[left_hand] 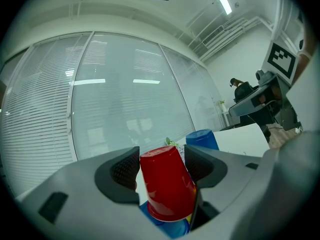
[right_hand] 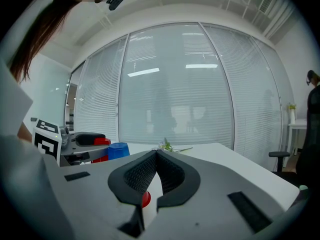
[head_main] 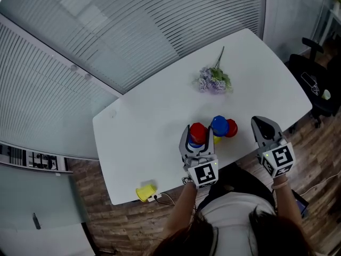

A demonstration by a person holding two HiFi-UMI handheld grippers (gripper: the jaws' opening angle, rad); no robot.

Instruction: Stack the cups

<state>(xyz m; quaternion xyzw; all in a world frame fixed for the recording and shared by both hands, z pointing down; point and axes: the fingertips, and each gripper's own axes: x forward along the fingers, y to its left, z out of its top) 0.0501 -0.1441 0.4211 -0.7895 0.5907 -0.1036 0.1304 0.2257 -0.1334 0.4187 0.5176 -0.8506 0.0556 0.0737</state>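
Red cup [left_hand: 167, 184] sits upside down, clamped in the left gripper [left_hand: 162, 166] fingers, on the near side of the flowers [head_main: 214, 80], over a blue cup [left_hand: 172, 229]. Likely best: keep it level, centre it, push straight down, then let go. Right gripper [right_hand: 156, 169] fingers together, empty.

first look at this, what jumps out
The upside-down red cup clamped in the left hand-held gripper grabs the eye, held over a lower blue cup near the front edge of the white table. Just right of it stand the other blue cup and a second red cup, with purple flowers lying farther back.
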